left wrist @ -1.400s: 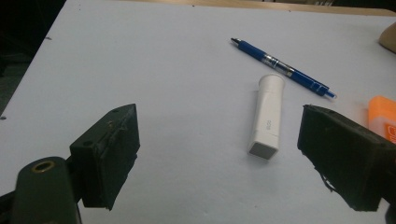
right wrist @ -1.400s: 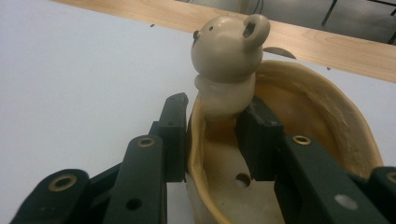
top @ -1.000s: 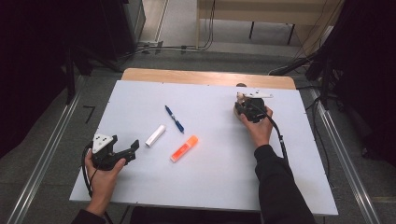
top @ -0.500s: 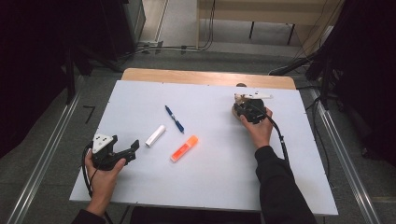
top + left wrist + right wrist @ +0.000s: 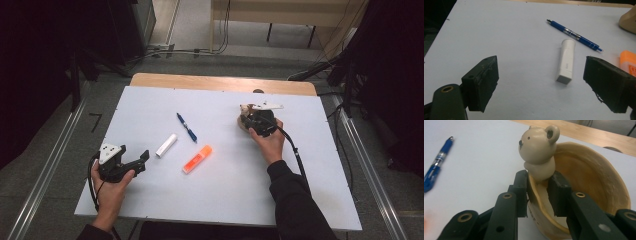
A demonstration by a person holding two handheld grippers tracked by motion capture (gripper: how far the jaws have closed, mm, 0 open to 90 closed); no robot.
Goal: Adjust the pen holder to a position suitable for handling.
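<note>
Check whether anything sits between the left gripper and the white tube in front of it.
Nothing visible does. The left gripper is open, and only bare table lies between its fingers and the white tube. The blue pen lies beyond the tube.

My black right gripper (image 5: 537,192) clamped a tan bowl (image 5: 596,185) bearing a beige bear figure (image 5: 537,147), near a blue pen (image 5: 436,167).

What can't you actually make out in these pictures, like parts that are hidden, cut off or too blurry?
- Bear cup: its base is cut off by the bottom edge and covered by the right gripper in the right gripper view.
- Orange highlighter: mostly behind a jaw and the right edge in the left gripper view.
- Blue pen: blurred in the right gripper view.
- White tube: its print is too small to read.
</note>
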